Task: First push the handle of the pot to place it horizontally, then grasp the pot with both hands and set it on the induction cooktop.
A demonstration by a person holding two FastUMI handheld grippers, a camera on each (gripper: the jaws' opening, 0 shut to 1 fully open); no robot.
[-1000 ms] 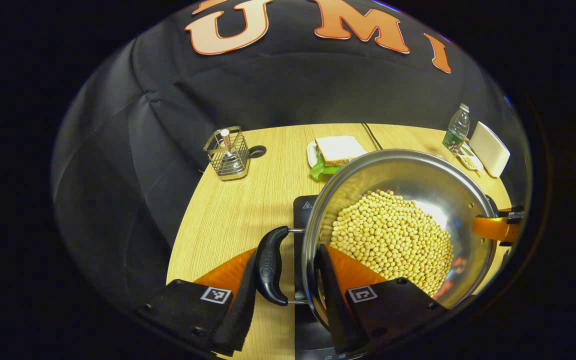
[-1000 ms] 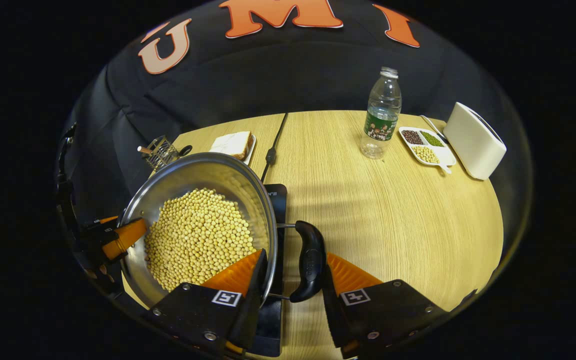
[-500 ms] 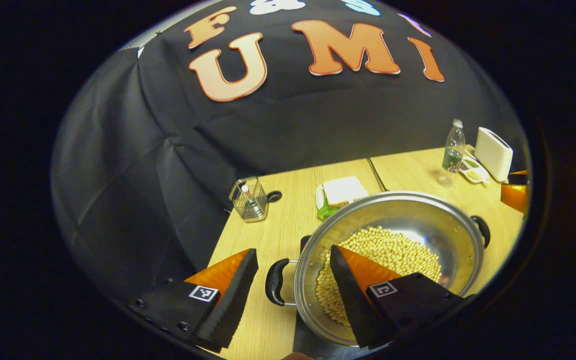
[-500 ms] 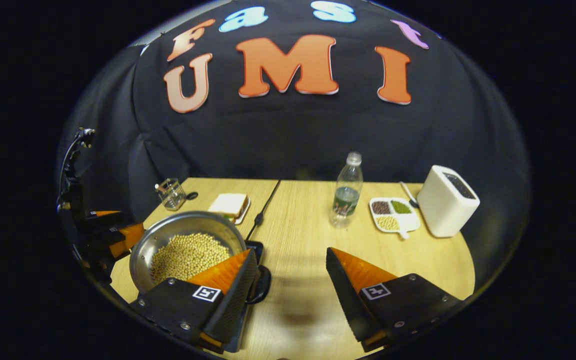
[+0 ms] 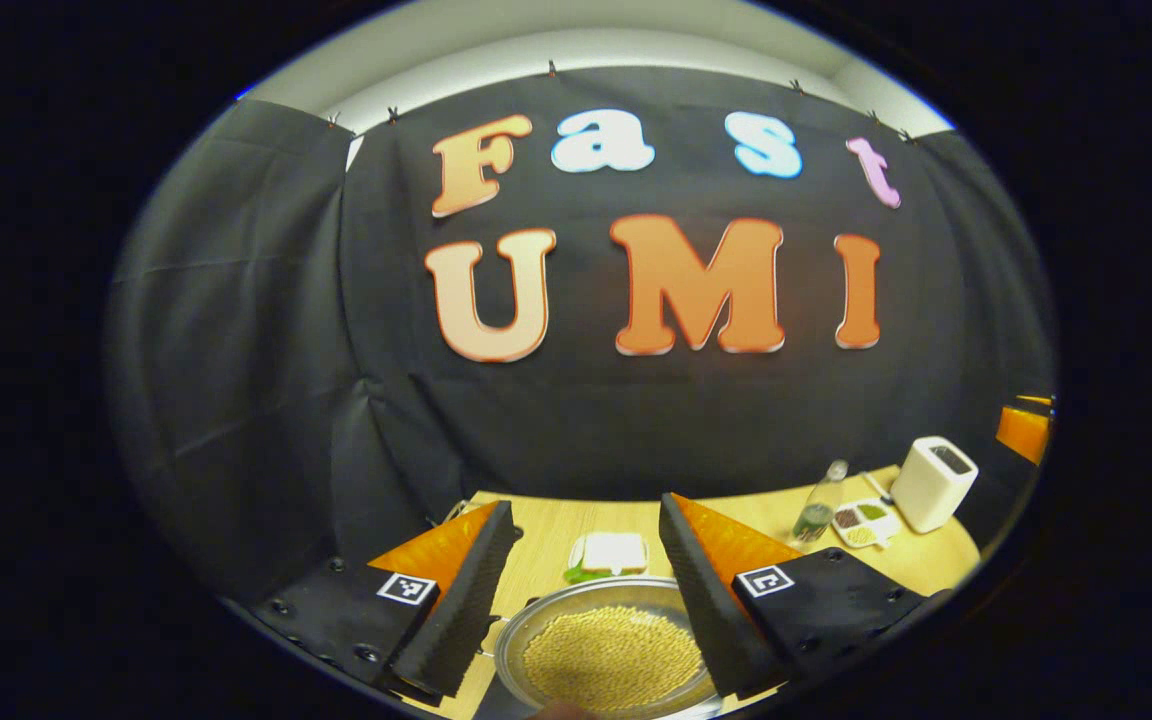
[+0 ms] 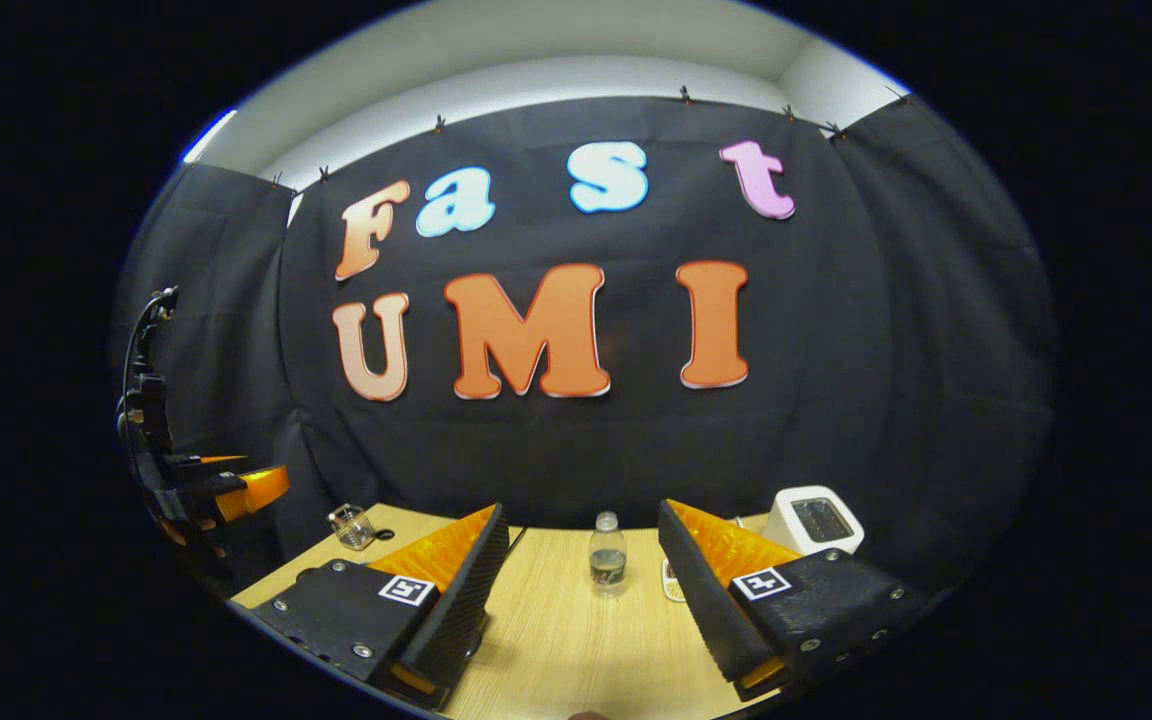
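the jaws of the left gripper stand wide apart with nothing between them, and in the left gripper view the pot sits at the bottom centre of the frame, seen through that gap and well clear of both fingers. the jaws of the right gripper are likewise spread and empty, over bare bench. both grippers are raised and tipped toward the booth wall, which reads as the pot being released; whether it rests squarely on the cooktop cannot be told, since the cooktop is hidden under it. the pot carries a full layer of pale beans, so it sits level and low. open bench lies right of the pot; the sandwich plate is just behind its far rim, while the bottle and the white toaster stand well apart toward the lower right.
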